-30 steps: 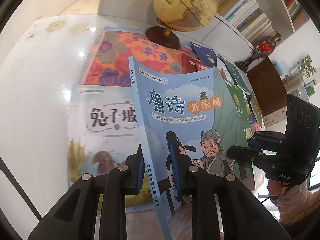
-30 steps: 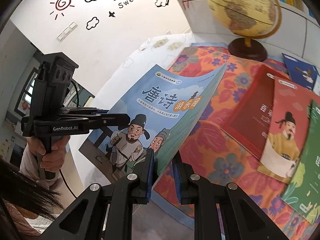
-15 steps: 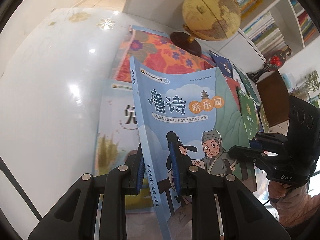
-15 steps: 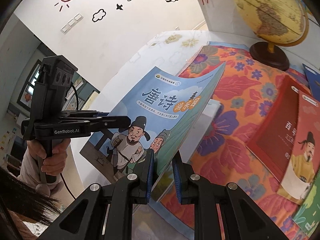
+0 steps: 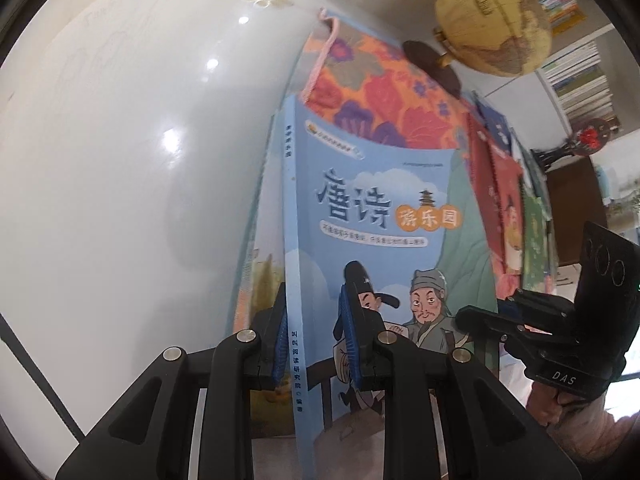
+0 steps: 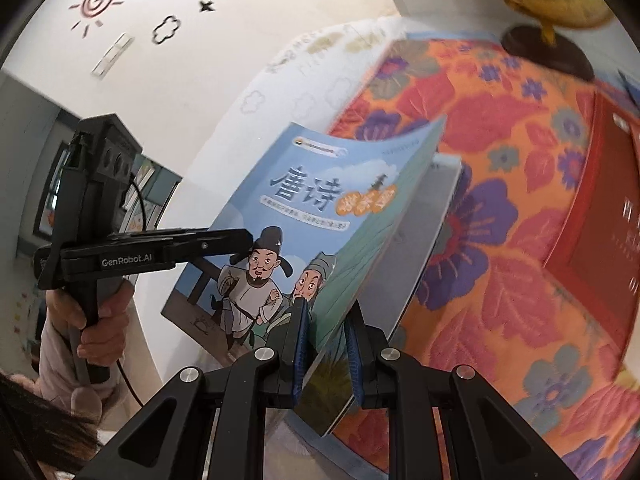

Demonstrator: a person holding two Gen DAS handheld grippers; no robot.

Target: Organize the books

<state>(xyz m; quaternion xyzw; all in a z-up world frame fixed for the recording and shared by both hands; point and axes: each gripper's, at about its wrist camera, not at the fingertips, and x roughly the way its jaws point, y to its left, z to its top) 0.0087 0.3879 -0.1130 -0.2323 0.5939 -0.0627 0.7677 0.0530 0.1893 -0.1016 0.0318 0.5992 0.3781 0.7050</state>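
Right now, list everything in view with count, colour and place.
Tang poetry book: one, blue, held tilted above the table in both grippers.
Second book: one, pale cover, lying under the held book.
Red books: at least two, on the cloth to the right.
Floral cloth: one, orange and purple, on the table.
Globe: one, yellow, dark base, far end of the cloth.
Table: one, glossy white.
Left gripper: black, blue pads, at the spine.
Right gripper: black, on the book's open edge.
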